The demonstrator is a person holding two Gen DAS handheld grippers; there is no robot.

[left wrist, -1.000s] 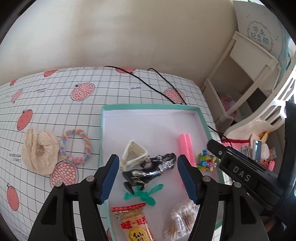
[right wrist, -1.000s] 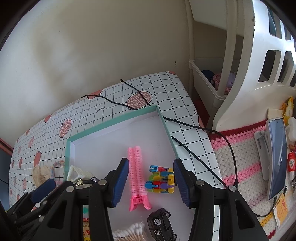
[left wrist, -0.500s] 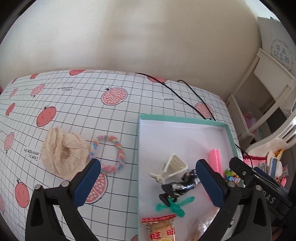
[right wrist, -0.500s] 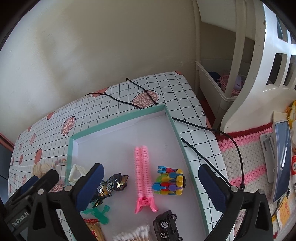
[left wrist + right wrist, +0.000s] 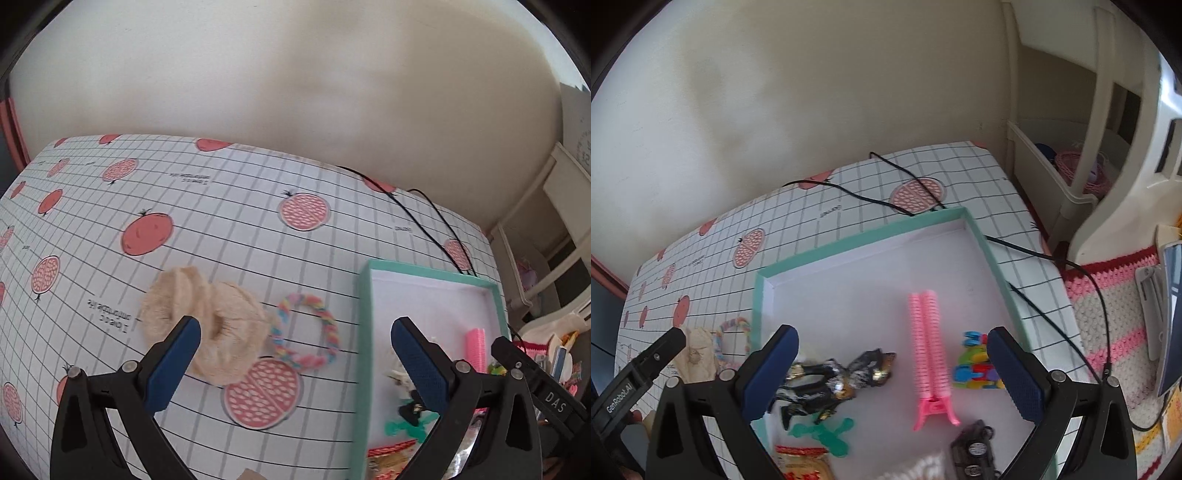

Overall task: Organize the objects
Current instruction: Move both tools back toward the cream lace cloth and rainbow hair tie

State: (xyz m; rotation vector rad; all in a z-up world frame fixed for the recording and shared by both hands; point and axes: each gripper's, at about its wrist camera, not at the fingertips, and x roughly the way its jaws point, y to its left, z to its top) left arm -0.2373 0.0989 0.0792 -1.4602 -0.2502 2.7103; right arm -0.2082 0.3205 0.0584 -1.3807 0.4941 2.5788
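Left wrist view: left tongs (image 5: 295, 354) gaping over cream scrunchie (image 5: 207, 325); right tongs (image 5: 892, 363) gaping above tray (image 5: 871, 236).

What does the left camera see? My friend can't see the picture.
The open left tongs hang over a fluffy cream scrunchie and a rainbow hair tie on a fruit-print tablecloth. At right, a teal box holds small toys.

Grid-and-fruit-print table (image 5: 229, 229) — cream scrunchie (image 5: 207, 325), pastel braided hair tie (image 5: 306, 332), teal-rimmed tray (image 5: 871, 236), black cable (image 5: 886, 199).
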